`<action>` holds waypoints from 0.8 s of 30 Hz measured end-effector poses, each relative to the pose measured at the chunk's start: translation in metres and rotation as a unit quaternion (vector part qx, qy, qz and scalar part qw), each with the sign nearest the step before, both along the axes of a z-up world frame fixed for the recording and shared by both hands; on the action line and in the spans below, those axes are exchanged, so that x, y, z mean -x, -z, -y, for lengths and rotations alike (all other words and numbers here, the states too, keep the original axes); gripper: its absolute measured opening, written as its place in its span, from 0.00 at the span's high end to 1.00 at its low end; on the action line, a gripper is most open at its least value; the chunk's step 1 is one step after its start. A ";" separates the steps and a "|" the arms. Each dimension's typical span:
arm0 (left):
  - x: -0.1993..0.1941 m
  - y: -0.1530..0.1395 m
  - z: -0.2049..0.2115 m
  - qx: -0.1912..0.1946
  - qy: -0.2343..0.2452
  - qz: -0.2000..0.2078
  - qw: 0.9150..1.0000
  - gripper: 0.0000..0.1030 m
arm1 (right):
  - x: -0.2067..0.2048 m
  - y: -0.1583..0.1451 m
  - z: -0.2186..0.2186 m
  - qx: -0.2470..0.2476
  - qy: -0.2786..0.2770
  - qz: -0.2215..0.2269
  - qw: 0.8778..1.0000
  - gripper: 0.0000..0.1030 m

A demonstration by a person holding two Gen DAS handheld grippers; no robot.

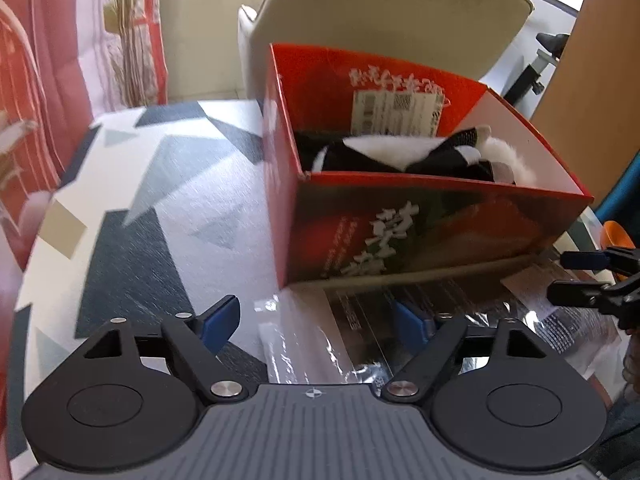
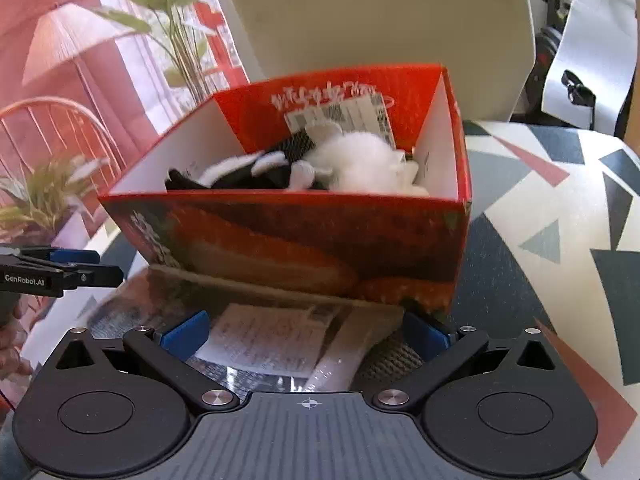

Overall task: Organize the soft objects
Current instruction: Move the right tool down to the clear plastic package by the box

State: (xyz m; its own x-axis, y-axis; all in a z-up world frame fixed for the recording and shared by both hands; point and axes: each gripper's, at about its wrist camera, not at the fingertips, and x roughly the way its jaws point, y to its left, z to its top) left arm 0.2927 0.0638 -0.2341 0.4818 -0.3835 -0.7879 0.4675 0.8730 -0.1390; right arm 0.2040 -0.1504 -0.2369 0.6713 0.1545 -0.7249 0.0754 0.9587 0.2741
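A red cardboard box (image 1: pixel 400 232) (image 2: pixel 300 240) stands open on the patterned table. Inside it lie black and white soft items (image 1: pixel 400 156) (image 2: pixel 320 164), among them something white and fluffy. In front of the box a flat clear plastic package (image 1: pixel 360 328) (image 2: pixel 272 340) with printed paper inside lies on the table. My left gripper (image 1: pixel 318 318) hangs open over the package's left part, and its pads do not press on it. My right gripper (image 2: pixel 306 332) stands open over the package's right part, with grey ribbed fabric (image 2: pixel 394 356) by its right finger. Each gripper also shows at the edge of the other's view (image 1: pixel 592 280) (image 2: pixel 60 268).
The table (image 1: pixel 140 200) (image 2: pixel 560 200) has a grey, white and red geometric cover. A pale upholstered chair (image 1: pixel 380 12) (image 2: pixel 380 12) stands right behind the box. Potted plants (image 2: pixel 180 40) and red curtains are at the left. A hand shows at the left edge (image 2: pixel 12 344).
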 end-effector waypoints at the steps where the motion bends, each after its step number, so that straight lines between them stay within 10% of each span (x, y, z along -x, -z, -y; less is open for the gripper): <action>1: -0.001 0.002 -0.001 0.005 0.001 -0.007 1.000 0.20 | -0.002 0.003 0.000 -0.003 -0.007 -0.007 1.000 0.05; 24: -0.035 0.035 0.009 0.050 -0.007 -0.100 0.994 0.16 | -0.031 0.036 0.010 -0.093 -0.044 -0.082 0.991 0.00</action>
State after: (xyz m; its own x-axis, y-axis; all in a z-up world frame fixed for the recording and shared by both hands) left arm 0.3276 0.0548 -0.2693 0.3253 -0.4595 -0.8265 0.4089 0.8564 -0.3152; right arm 0.2355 -0.1601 -0.2729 0.5252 0.3475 -0.7768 0.0521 0.8980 0.4369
